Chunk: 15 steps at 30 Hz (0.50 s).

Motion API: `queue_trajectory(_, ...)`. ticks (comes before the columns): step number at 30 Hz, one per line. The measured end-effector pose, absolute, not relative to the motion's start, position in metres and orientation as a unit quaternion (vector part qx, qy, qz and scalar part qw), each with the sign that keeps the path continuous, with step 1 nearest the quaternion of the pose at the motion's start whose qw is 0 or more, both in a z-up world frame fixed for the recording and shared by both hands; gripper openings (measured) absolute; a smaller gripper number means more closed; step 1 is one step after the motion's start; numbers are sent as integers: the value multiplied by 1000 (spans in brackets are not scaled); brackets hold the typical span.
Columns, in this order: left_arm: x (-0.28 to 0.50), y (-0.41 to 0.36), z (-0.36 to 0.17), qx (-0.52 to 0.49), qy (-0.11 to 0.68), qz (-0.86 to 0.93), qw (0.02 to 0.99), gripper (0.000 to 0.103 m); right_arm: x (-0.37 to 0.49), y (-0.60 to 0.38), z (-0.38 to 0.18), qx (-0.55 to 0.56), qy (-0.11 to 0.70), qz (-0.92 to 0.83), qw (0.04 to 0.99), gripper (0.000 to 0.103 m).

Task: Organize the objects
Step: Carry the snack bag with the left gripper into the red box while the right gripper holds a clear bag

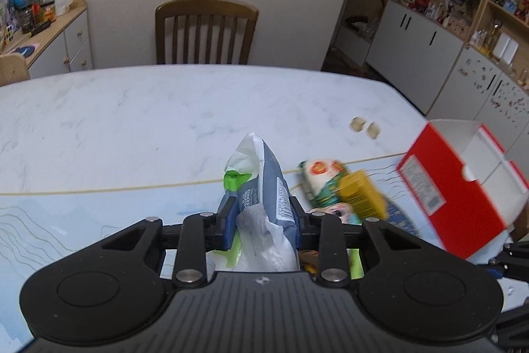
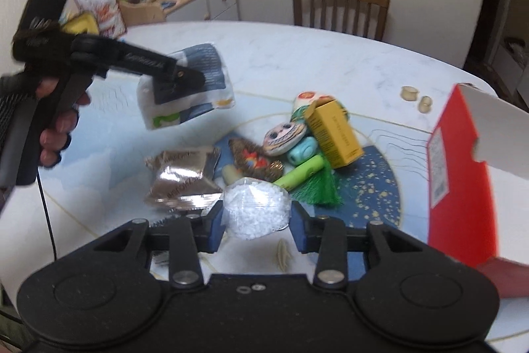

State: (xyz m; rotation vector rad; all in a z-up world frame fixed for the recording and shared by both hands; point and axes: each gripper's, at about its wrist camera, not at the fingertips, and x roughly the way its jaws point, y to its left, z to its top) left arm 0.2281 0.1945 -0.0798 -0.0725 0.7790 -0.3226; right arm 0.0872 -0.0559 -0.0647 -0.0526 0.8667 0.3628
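Both jaws were clenched, the left gripper [image 1: 261, 220] on a grey packet [image 1: 264, 187] at centre frame, the right gripper [image 2: 256, 225] on a bag of white pellets [image 2: 254, 207] (lower centre), so each should travel steadily toward the red box [image 2: 463, 174] at right.

Red-and-white box [image 2: 463, 161], yellow carton [image 2: 334, 134], grey-blue, white and green packet [image 1: 264, 184].

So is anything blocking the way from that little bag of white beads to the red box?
Nothing visible does. The bag of white beads is lifted in the right tongs; the red box lies tipped to its right, opening upward. The pile with the yellow box sits farther back.
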Motion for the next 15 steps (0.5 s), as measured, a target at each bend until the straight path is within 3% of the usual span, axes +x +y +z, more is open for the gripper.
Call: queue_trajectory(15,197,109,-13,-34,361,-196,911,31,76,-169,-1,19,372,132,919,39)
